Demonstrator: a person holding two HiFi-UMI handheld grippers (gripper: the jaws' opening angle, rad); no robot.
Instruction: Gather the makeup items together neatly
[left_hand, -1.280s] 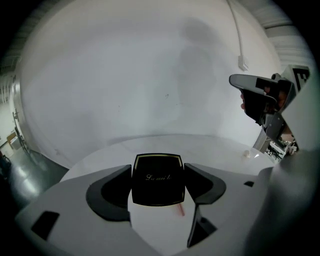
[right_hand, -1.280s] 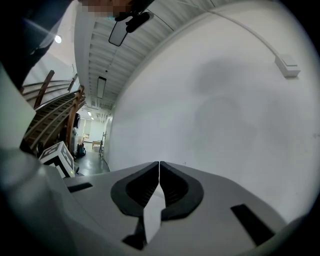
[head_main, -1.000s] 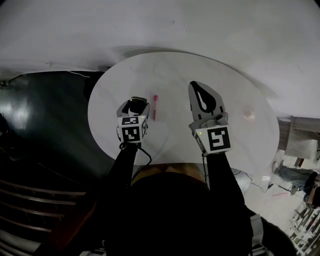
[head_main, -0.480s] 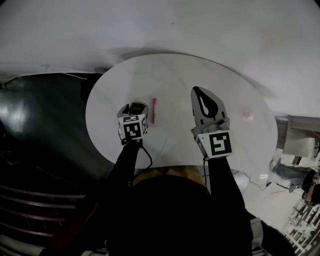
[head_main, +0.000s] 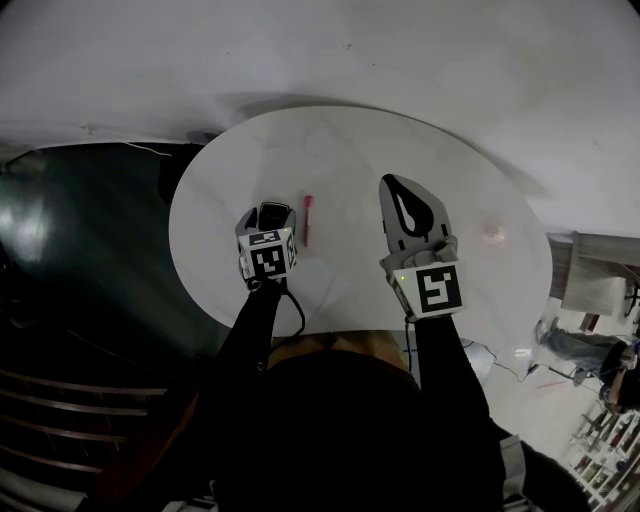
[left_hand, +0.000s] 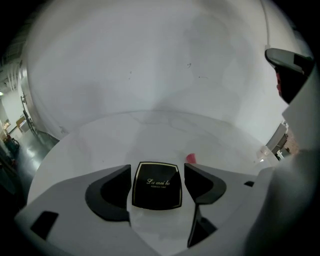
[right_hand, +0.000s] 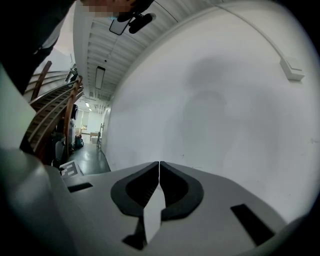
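Clamping left gripper (left_hand: 158, 169) jaws on black compact (left_hand: 156, 186), low over round white table (head_main: 350, 150), just left of pink lipstick tube (head_main: 308, 218). Holding right gripper (right_hand: 159, 167) pressed shut and empty, pointing over table's middle toward white wall (right_hand: 225, 100). Stretching both dark-sleeved arms forward. Showing dark floor (head_main: 80, 250) at left, small pale item (head_main: 493, 232) near right rim.

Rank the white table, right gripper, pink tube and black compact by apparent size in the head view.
1. White table, largest.
2. Right gripper, though it is nearer the camera.
3. Pink tube and black compact: both small, too alike to rank.
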